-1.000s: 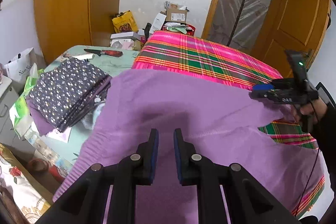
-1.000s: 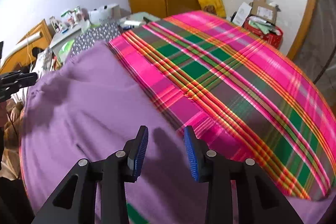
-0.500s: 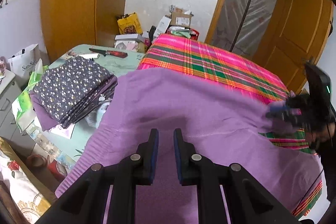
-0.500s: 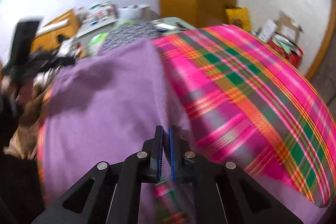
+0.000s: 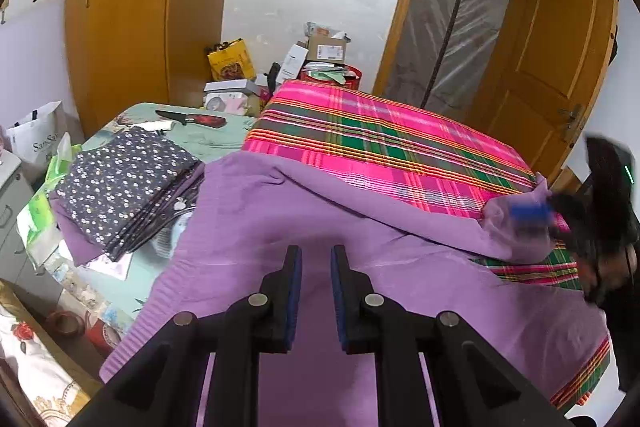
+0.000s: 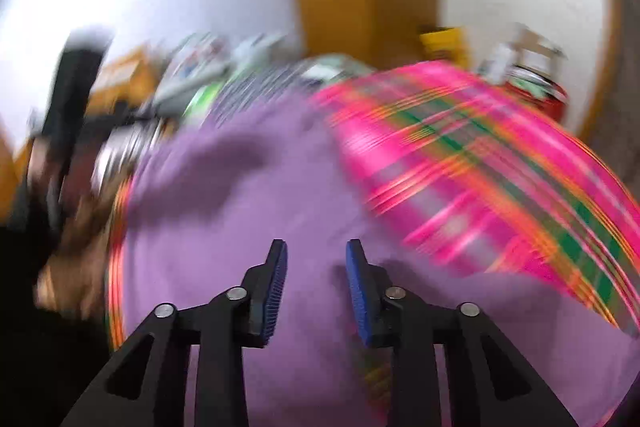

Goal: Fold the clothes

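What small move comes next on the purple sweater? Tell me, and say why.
Probably bring the right gripper back down onto the purple sweater and grip its near edge. Its jaws have just been opening and nothing sits between them, while the sweater lies only partly folded across the plaid blanket. The left gripper hovers over it, empty.

At the left edge of the left wrist view, a white paper bag (image 5: 38, 143) carries grey lettering that begins "SanSa"; the rest is cut off by a green packet. The cardboard box (image 5: 326, 47) in the upper middle bears a white label too small to read. The right wrist view is too blurred for any text.
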The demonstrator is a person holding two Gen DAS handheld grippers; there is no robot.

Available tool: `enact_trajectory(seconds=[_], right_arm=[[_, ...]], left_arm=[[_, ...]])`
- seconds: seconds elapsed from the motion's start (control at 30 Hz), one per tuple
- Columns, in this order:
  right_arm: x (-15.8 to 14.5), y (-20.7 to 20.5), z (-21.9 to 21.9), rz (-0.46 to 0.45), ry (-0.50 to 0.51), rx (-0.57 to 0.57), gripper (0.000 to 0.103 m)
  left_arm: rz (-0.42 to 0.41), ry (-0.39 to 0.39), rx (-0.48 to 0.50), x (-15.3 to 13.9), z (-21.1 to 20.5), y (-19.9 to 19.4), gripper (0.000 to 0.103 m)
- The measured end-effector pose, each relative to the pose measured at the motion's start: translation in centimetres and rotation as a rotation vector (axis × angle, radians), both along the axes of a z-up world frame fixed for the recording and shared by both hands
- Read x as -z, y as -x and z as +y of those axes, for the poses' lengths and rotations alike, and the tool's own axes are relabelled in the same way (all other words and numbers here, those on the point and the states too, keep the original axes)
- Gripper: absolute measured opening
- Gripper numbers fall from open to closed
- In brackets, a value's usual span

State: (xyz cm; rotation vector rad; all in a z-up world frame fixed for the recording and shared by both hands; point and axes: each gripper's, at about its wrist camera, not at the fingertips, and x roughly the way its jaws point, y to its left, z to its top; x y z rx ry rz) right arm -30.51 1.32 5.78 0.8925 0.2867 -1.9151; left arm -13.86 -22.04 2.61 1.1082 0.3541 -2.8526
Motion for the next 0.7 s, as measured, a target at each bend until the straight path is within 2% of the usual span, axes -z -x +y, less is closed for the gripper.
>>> enact_trajectory(seconds=[0.1, 0.23, 0.33, 0.5, 0.6, 0.7], right_arm=[[0.6, 4.3, -1.2, -0.055, -0.022, 0.052, 0.043], [3.5, 5.9, -4.2, -0.095, -0.109, 0.006, 0.043], [5.4, 4.9, -5.4, -0.097, -0.149, -0.053, 0.043], [6.5, 2.8, -6.4, -0.014, -0.198, -0.100, 0.042], [6.5, 2.9, -6.3, -0.007, -0.206, -0.107, 0.043], [5.4, 4.4, -5.3, -0.097, -0.110, -0.109, 0.043]], left_arm=[[-0.005, -0.006, 0.002, 0.3, 0.1, 0.2, 0.014], [-0.015, -0.010, -0.012, 0.6, -0.3, 0.5, 0.014], [-0.024, -0.005, -0.021, 0.8, -0.7, 1.0, 0.014], [-0.028, -0.002, -0.013, 0.9, -0.7, 1.9, 0.014], [-0.032, -0.007, 0.007, 1.2, -0.1, 2.3, 0.014], [-0.038, -0.009, 0.017, 1.5, 0.2, 2.4, 0.014]])
